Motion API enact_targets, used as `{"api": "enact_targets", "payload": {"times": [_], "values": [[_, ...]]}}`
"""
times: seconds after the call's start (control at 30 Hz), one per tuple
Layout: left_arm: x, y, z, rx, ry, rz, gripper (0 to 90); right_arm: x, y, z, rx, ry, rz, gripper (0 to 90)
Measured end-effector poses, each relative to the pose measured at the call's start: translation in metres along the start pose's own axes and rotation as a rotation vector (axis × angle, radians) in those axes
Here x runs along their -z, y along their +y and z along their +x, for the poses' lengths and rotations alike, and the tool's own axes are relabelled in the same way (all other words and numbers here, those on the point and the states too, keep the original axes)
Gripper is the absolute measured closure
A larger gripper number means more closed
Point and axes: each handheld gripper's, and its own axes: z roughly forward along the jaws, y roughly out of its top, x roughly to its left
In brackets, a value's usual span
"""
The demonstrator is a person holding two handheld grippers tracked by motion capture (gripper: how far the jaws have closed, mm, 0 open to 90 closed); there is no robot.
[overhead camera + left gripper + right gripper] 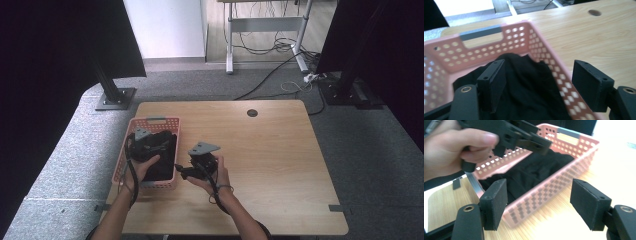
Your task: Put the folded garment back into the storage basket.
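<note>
Bright daylight, prob. motion blur

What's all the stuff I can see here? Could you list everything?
basket: one, pink plastic with holes, left part of the table
cloth: one, black, lying inside the basket
table: one, light wood, with a round hole near its far edge
stands: two, black, on the grey floor beyond the table
cables: several, on the floor by a white desk frame
left gripper: black, jaws open over the basket
right gripper: black, jaws open, beside the basket
</note>
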Motion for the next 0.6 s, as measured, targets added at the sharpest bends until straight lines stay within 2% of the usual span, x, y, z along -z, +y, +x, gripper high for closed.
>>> {"api": "enact_targets", "payload": {"times": [0.07, 0.1, 0.13, 0.17, 0.23, 0.33, 0.4, 0.43, 0.47, 0.5, 0.53, 0.57, 0.6], "values": [[0.004, -0.004, -0.019, -0.029, -0.037, -0.009, 26.6, 0.014, -0.010, -0.009, -0.020, 0.005, 0.003, 31.1], [0.004, -0.004, -0.019, -0.029, -0.037, -0.009, 26.6, 0.014, -0.010, -0.009, -0.020, 0.005, 0.003, 31.1], [0.007, -0.008, -0.033, -0.070, -0.058, -0.013, 26.7, 0.023, -0.017, -0.013, -0.017, -0.005, 0.011, 30.9], [0.007, -0.008, -0.033, -0.070, -0.058, -0.013, 26.8, 0.023, -0.017, -0.013, -0.017, -0.005, 0.011, 30.9], [0.010, -0.012, -0.049, -0.112, -0.073, -0.020, 26.8, 0.039, -0.028, -0.019, -0.011, -0.024, 0.011, 30.5], [0.015, -0.021, -0.071, -0.138, -0.129, -0.030, 26.8, 0.051, -0.037, -0.023, -0.005, -0.042, 0.011, 30.5], [0.018, -0.027, -0.086, -0.160, -0.159, -0.030, 27.0, 0.071, -0.051, -0.031, -0.012, -0.064, 0.009, 30.5], [0.020, -0.033, -0.100, -0.186, -0.183, -0.026, 27.0, 0.078, -0.056, -0.033, -0.014, -0.072, 0.012, 30.5], [0.020, -0.033, -0.100, -0.186, -0.183, -0.026, 27.0, 0.078, -0.056, -0.033, -0.014, -0.072, 0.012, 30.5], [0.022, -0.036, -0.106, -0.202, -0.188, -0.023, 27.0, 0.090, -0.067, -0.038, -0.015, -0.087, 0.018, 32.8], [0.023, -0.039, -0.111, -0.211, -0.193, -0.027, 26.9, 0.096, -0.074, -0.040, -0.011, -0.095, 0.026, 33.0], [0.026, -0.045, -0.119, -0.195, -0.224, -0.032, 26.9, 0.101, -0.081, -0.042, -0.010, -0.099, 0.029, 33.1], [0.026, -0.045, -0.119, -0.195, -0.224, -0.032, 26.9, 0.106, -0.088, -0.044, -0.011, -0.102, 0.034, 32.9]]}}
